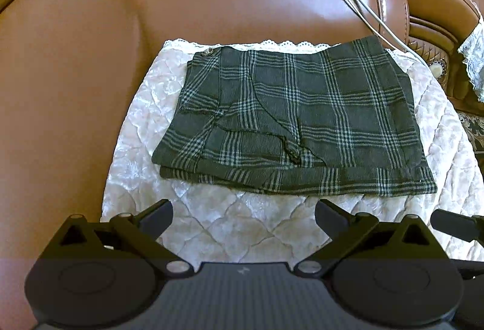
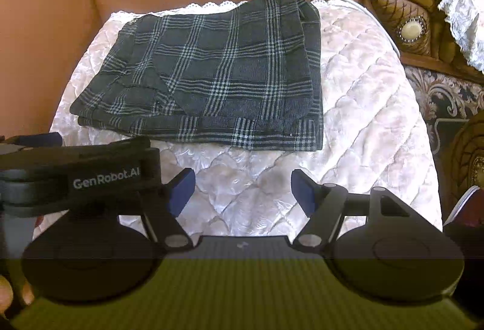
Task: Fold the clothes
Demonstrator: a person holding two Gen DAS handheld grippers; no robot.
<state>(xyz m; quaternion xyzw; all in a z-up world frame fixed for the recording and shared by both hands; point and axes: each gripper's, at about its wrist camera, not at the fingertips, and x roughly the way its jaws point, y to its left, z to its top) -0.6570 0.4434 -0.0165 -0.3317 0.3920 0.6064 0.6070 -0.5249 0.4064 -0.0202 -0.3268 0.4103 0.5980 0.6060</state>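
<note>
Left wrist view: we see folded plaid garment (image 1: 290, 121) lying on white quilted pad (image 1: 211, 227), on brown leather sofa (image 1: 75, 88).
Left gripper (image 1: 243, 216): jaws spread, nothing between.
Right gripper (image 2: 242, 189): jaws spread, short of garment's near hem.

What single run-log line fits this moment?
plaid garment: folded, on quilted pad | left hand-held gripper: open, empty | right hand-held gripper: open, empty

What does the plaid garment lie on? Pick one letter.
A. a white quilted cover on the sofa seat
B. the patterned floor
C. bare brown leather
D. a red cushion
A: the folded plaid garment rests flat on the white quilted cover, whose cloth shows around it on the seat.
</note>
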